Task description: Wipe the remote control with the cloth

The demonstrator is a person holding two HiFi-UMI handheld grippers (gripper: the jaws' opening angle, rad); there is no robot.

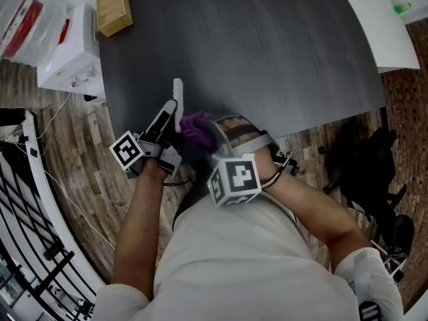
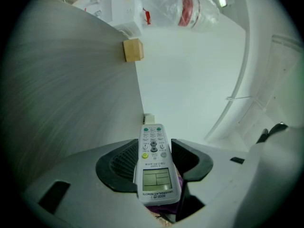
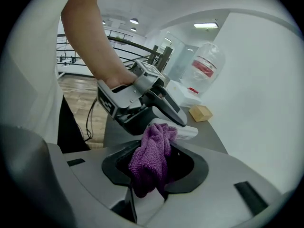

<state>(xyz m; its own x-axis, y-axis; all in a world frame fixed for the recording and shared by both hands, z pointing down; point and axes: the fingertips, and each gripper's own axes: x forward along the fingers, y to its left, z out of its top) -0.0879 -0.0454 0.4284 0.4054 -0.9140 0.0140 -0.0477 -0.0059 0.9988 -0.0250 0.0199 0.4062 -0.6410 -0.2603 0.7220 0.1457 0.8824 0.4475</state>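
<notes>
Head view with the two gripper views. A dark table fills the upper field; a wooden block sits at its far left corner, well apart from the work. Beyond that corner stand a white box and a clear bag with red print; a white surface adjoins the table at the right, and plank floor lies below the near edge. The left gripper is clamped on the remote, a jaw against each long side, button face up in its own view and the far end projecting past the jaws over the table's near edge. The right gripper is clamped on the cloth, a purple bunch that rises out of its jaws. The cloth touches the remote at the end nearest the person; in the left gripper view purple shows just beneath that end. The two grippers sit just beside each other, the right one to the right of the remote. In the right gripper view the left gripper's body covers most of the remote, leaving only a white end showing beside the cloth; in the head view the cloth hides the right gripper's jaw tips.
</notes>
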